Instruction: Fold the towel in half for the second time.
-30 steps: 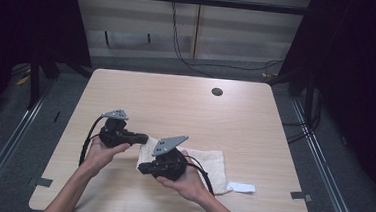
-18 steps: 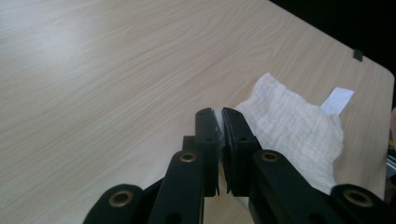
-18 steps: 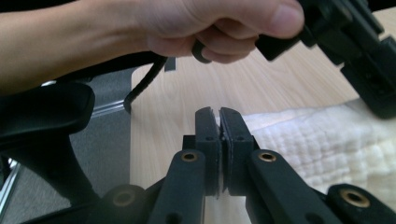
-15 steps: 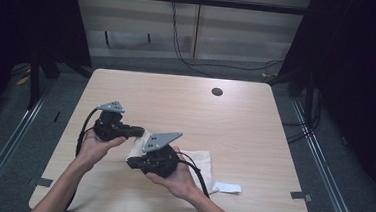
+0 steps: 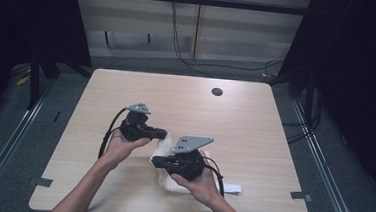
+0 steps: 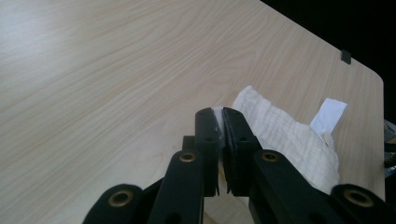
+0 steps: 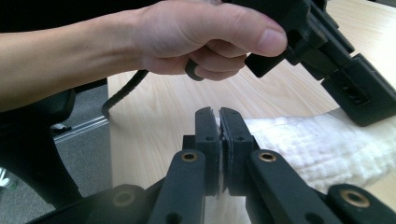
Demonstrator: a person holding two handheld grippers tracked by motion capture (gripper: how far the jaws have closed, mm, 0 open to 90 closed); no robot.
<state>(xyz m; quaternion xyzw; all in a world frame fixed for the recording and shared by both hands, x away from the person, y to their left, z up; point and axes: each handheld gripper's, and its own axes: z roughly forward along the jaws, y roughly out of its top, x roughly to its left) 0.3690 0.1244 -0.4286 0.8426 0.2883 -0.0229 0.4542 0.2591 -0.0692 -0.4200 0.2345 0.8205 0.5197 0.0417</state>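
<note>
White quilted cloth (image 6: 289, 140) is pinched at one edge between the closed jaws of the left gripper (image 6: 218, 114); a thin sliver of fabric is seen between the pads. The right gripper (image 7: 219, 114) is likewise closed down on another edge of the same cloth (image 7: 322, 144), with almost no gap left between its jaws.

In the high view the left gripper (image 5: 160, 133) points toward the table's right, the right gripper (image 5: 156, 160) toward its left, so the tips are crossed over the cloth (image 5: 165, 149) (a folding posture, it is judged).

Since a second ago both hands have been shifted leftward over the table (image 5: 255, 120), and the cloth has been drawn along with them. Less of it is now spread flat; it is bunched beneath and between the tools. The white label (image 5: 231, 188) has been dragged leftward as well and lies flat near the front edge, just right of the right hand (image 5: 198, 182).

The grips are judged secure, and a fold or turn-over appears in hand, not yet laid down. A dark round hole (image 5: 217, 92) is noted far back, well apart.
</note>
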